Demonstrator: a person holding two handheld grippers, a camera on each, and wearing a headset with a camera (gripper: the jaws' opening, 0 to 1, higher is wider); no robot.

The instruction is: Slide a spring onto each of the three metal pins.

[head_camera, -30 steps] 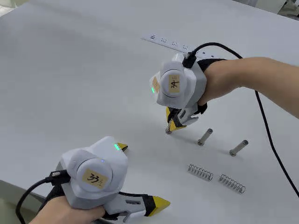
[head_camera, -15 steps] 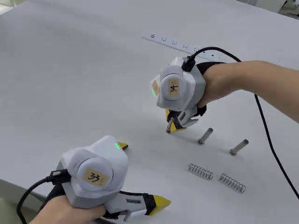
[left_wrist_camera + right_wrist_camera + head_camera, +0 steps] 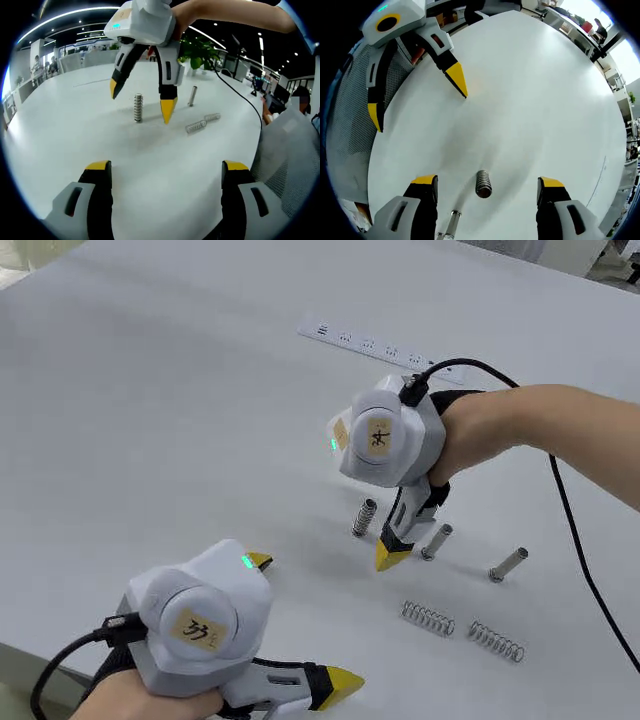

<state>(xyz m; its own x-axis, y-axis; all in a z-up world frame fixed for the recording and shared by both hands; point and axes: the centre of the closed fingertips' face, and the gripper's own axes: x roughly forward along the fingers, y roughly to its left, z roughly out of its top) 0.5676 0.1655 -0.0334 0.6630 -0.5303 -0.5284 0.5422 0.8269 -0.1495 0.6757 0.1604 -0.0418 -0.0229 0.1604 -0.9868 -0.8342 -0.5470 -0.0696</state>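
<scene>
A spring sits over the upright pin [image 3: 365, 517] [image 3: 138, 107] [image 3: 483, 183]. My right gripper [image 3: 385, 540] [image 3: 487, 182] hovers just above and beside it, open, with nothing between its jaws. Two bare pins [image 3: 436, 541] [image 3: 508, 564] stand to its right; one bare pin [image 3: 192, 96] shows in the left gripper view. Two loose springs [image 3: 428, 618] [image 3: 496, 640] lie nearer me. My left gripper [image 3: 300, 623] [image 3: 166, 167] rests open and empty at the near left, well away from the pins.
A white power strip [image 3: 385, 343] lies at the far side of the white table [image 3: 180, 420]. A black cable [image 3: 570, 520] trails from the right gripper across the table's right side. The table's front edge runs close beside the left gripper.
The right gripper was shut on the spring at the left pin; it has opened and shifted slightly right. The spring now stands on the pin by itself. The left gripper stayed put.
</scene>
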